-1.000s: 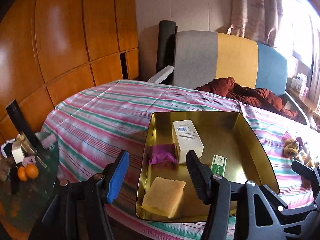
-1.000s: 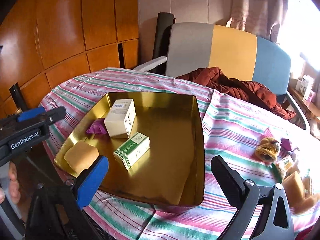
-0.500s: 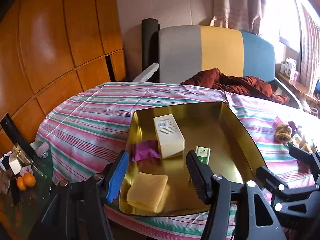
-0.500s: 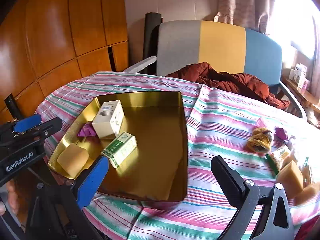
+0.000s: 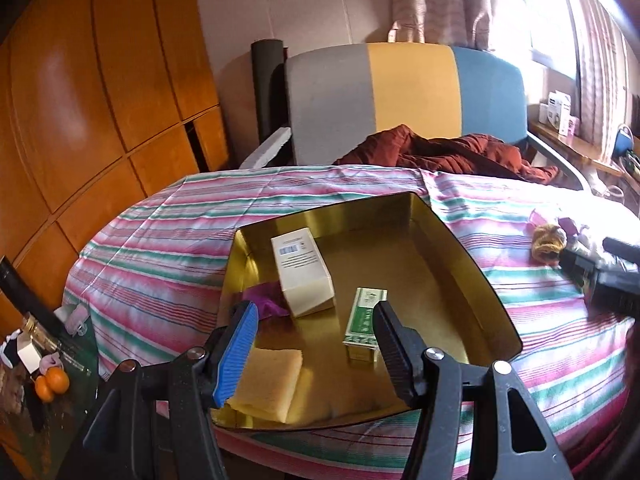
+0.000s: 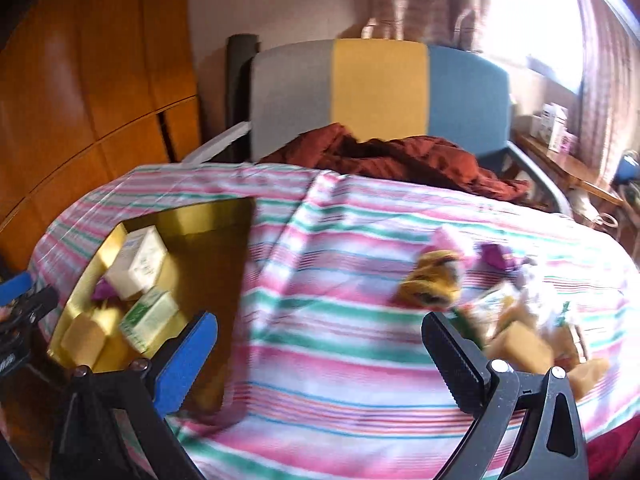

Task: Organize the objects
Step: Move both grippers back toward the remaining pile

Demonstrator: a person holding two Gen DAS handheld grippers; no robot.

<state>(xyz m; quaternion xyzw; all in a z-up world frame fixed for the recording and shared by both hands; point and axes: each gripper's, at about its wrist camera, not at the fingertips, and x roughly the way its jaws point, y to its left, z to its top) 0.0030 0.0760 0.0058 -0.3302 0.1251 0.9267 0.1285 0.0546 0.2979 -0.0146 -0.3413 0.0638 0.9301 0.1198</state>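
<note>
A gold tray (image 5: 476,268) lies on the striped tablecloth. It holds a white box (image 5: 302,270), a green box (image 5: 362,320), a purple wrapper (image 5: 266,300) and a yellow sponge (image 5: 268,380). My left gripper (image 5: 316,344) is open and empty over the tray's near edge. My right gripper (image 6: 320,356) is open and empty above bare cloth, right of the tray (image 6: 92,276). A pile of loose items lies at the right: a brown-yellow knitted piece (image 6: 430,284), a purple wrapper (image 6: 496,256) and tan sponges (image 6: 520,346). The right view is blurred.
A grey, yellow and blue chair (image 5: 404,92) with a red-brown jacket (image 5: 440,152) stands behind the table. A low glass table with oranges (image 5: 50,384) is at the left. A wooden wall (image 5: 80,100) is at the left and a window ledge with boxes (image 5: 560,112) at the right.
My right gripper has swung to the right, away from the tray toward the pile of loose items. My left gripper has shifted slightly and stays over the tray. Both stay open.
</note>
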